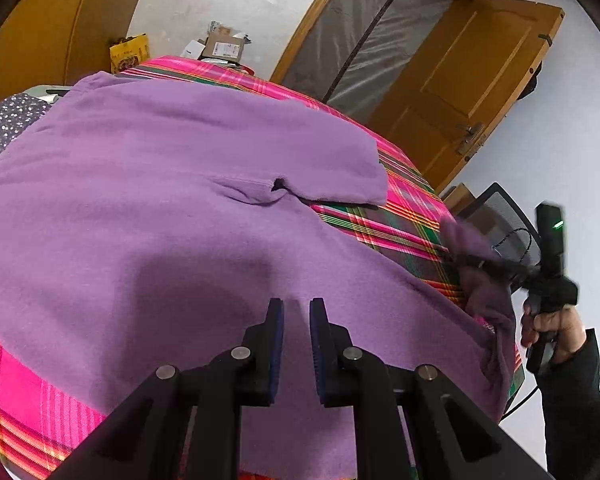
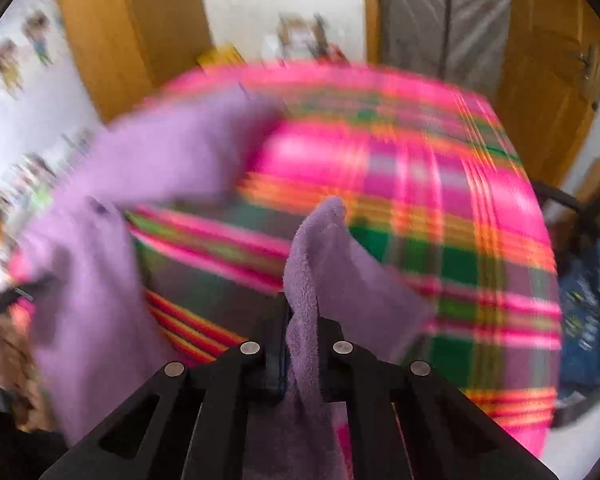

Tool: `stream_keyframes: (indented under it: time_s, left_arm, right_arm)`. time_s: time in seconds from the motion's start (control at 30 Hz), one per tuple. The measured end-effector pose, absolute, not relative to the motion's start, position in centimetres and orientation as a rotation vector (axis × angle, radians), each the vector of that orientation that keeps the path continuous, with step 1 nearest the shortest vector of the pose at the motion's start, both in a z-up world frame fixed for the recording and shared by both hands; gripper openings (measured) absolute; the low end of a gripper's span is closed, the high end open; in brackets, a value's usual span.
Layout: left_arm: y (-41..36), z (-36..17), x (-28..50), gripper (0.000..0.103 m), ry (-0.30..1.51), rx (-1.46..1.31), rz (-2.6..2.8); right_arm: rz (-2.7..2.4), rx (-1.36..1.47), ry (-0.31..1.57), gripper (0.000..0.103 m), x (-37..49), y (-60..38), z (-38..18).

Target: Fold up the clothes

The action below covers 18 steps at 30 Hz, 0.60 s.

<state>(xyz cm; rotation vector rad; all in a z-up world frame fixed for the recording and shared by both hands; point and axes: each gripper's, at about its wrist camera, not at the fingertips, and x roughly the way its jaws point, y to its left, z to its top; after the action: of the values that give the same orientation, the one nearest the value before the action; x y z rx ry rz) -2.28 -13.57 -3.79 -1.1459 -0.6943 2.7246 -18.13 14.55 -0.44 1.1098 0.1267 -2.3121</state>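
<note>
A purple sweater [image 1: 172, 184] lies spread on a table under a pink, green and orange plaid cloth [image 1: 400, 216]. One sleeve [image 1: 320, 164] lies across the body. My left gripper [image 1: 297, 308] is open and empty, just above the sweater's near hem. My right gripper [image 2: 302, 320] is shut on a fold of the purple sweater [image 2: 312, 248] and holds that corner lifted above the plaid cloth [image 2: 440, 184]. It also shows in the left wrist view [image 1: 472, 258], at the table's right edge, with purple fabric hanging from it. The right wrist view is blurred by motion.
A wooden door [image 1: 472, 76] stands open at the back right beside a plastic-covered doorway [image 1: 372, 32]. Cardboard boxes [image 1: 220, 48] and a yellow bag [image 1: 129, 54] sit beyond the table's far end. A black mesh chair [image 1: 500, 220] stands at the right. A dotted grey cloth [image 1: 4, 128] lies at the left.
</note>
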Motion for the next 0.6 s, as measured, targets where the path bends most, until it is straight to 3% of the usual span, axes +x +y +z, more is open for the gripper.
stream_keyframes:
  time_s: [0.23, 0.43, 0.6]
  left_arm:
    - [-13.3, -3.8, -2.3, 0.013, -0.69, -1.141, 2.712]
    - [-12.7, -3.8, -2.6, 0.013, -0.67, -1.147, 2.696]
    - [-11.8, -3.7, -3.0, 0.013, -0.639, -1.16, 2.677]
  right_arm:
    - [-2.205, 0.546, -0.423, 0.007, -15.9, 21.6, 7.5]
    - [-2.438, 0.971, -0.572, 0.013, -16.6, 29.6, -0.7]
    - [-2.63, 1.223, -0.517, 0.032, -14.8, 33.1, -4.2]
